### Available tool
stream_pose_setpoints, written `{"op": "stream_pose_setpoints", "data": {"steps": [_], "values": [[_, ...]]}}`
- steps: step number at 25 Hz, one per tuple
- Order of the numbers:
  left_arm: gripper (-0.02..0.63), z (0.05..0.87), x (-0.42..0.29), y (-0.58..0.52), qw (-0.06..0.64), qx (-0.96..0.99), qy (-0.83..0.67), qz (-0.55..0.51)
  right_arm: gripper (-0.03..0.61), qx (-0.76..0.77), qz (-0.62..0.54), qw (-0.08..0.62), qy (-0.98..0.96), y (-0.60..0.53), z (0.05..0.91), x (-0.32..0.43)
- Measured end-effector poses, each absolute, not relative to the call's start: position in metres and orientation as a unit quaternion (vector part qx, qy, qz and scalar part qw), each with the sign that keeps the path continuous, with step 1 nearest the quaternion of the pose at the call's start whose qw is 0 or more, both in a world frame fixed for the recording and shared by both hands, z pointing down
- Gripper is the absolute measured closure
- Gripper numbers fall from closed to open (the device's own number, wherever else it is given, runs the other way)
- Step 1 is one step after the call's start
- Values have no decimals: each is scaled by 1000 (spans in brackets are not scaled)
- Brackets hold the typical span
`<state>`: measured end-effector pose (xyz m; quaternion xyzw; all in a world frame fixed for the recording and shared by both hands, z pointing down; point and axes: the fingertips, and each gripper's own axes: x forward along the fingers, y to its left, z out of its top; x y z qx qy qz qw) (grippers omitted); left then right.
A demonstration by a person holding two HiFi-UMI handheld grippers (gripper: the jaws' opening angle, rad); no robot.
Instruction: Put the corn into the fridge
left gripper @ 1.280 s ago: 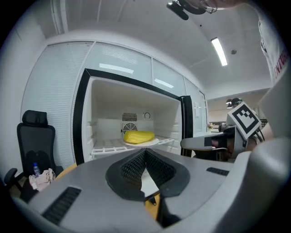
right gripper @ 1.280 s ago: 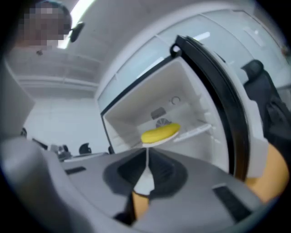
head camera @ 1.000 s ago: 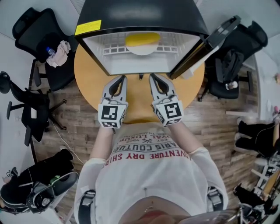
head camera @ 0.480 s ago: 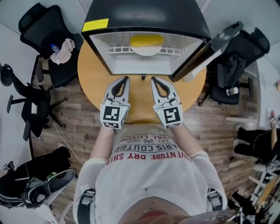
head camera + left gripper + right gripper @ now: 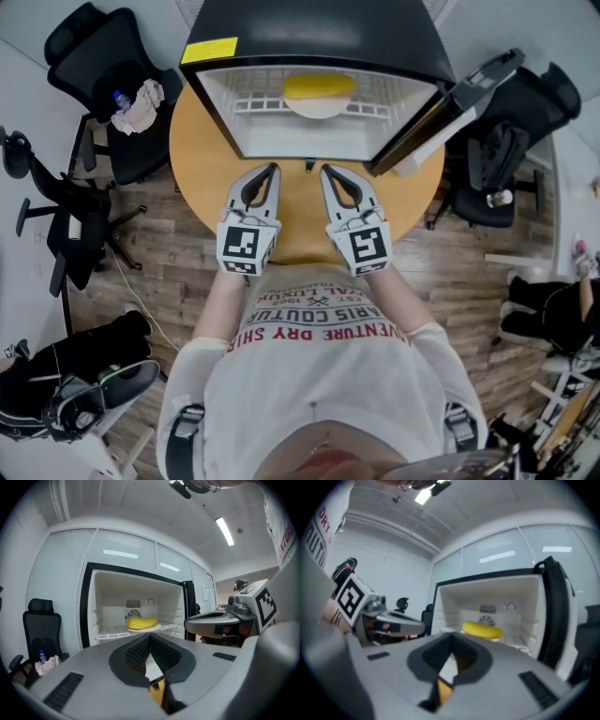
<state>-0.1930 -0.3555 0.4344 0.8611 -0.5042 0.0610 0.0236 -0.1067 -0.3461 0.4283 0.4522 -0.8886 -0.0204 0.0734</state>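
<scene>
The yellow corn (image 5: pixel 319 84) lies on a white plate (image 5: pixel 319 106) on the wire shelf inside the open fridge (image 5: pixel 309 37), which stands on a round wooden table (image 5: pixel 202 173). My left gripper (image 5: pixel 272 168) and right gripper (image 5: pixel 325 170) hover side by side over the table just in front of the fridge opening. Both are shut with nothing between the jaws. In the left gripper view the corn (image 5: pixel 142 622) shows beyond the closed left gripper (image 5: pixel 150 635). The right gripper view shows the corn (image 5: pixel 482 629) past the closed right gripper (image 5: pixel 452 647).
The fridge door (image 5: pixel 450 98) stands swung open to the right. Black office chairs surround the table on the left (image 5: pixel 89 56) and right (image 5: pixel 511 117). One left chair holds a cloth and a bottle (image 5: pixel 136 105). A dark bag (image 5: pixel 84 370) lies on the wood floor.
The head view has shifted slightly. Both grippers stay shut and almost still in front of the fridge, and the corn has not moved.
</scene>
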Motion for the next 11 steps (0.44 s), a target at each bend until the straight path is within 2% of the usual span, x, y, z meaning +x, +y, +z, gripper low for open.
{"op": "stream_pose_setpoints", "data": {"steps": [11], "values": [[586, 431, -188, -355, 21, 864, -500, 59, 551, 458, -5, 83, -885, -351, 432, -98]]}}
